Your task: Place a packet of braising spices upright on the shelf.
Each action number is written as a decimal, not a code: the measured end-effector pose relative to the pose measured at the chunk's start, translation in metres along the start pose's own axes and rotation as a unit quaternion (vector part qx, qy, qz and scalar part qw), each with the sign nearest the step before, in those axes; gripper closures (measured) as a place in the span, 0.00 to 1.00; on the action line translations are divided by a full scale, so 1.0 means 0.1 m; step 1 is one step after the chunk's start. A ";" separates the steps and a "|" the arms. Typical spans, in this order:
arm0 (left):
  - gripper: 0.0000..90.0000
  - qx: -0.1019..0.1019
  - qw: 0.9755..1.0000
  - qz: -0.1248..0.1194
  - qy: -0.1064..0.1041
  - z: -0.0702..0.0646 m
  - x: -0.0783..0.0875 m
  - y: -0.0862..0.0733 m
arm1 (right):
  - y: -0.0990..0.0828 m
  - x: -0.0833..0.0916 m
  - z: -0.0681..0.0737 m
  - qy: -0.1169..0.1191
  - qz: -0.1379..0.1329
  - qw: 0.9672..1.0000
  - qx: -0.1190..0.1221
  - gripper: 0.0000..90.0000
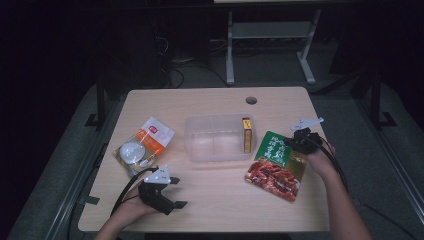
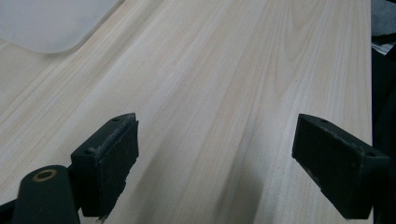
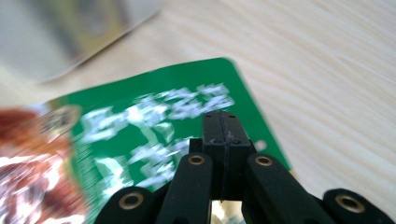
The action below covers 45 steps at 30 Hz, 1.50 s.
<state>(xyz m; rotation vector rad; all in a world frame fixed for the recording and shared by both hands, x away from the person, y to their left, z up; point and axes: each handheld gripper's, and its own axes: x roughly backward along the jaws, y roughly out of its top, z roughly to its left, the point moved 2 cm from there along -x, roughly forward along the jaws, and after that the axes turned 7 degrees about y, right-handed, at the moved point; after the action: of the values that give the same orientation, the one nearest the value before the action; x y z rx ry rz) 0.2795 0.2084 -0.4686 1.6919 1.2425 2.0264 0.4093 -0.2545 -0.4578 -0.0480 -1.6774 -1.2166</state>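
From above, a clear plastic tub sits mid-table with a yellow box inside. The right gripper view adds blurred white lettering on the green-and-red food pouch. That pouch lies right of the tub. The right gripper, jaws pressed together, sits over its green upper corner. The left gripper, jaws spread, hovers over bare wood near the front edge.

Left gripper: black body, grey three-cornered plate, black cable. Right gripper: black jaws, brass-ringed pivots. Forearms bare.
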 end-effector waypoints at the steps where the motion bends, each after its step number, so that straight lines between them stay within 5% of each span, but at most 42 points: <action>1: 0.16 -0.002 1.000 0.002 0.001 0.00 0.00 0.00 | 0.00 -0.04 -0.06 -0.005 0.005 1.000 -0.014 1.00; 9: 0.16 -0.003 1.000 0.004 0.001 0.00 -0.01 -0.01 | -0.04 -0.21 -0.30 -0.026 0.013 0.999 -0.044 1.00; 23: 0.16 -0.003 1.000 0.006 -0.001 -0.01 -0.01 -0.01 | -0.10 -0.20 -0.30 -0.015 0.038 0.998 -0.043 1.00; 45: 0.16 0.002 1.000 0.001 -0.002 -0.02 0.01 -0.01 | -0.30 0.07 0.10 0.022 0.097 0.995 0.023 1.00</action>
<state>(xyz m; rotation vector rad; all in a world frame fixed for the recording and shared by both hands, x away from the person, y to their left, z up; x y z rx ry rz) 0.2768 0.2082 -0.4683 1.6982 1.2451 2.0221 0.3826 -0.2654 -0.4726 -0.1513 -1.6215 -1.0274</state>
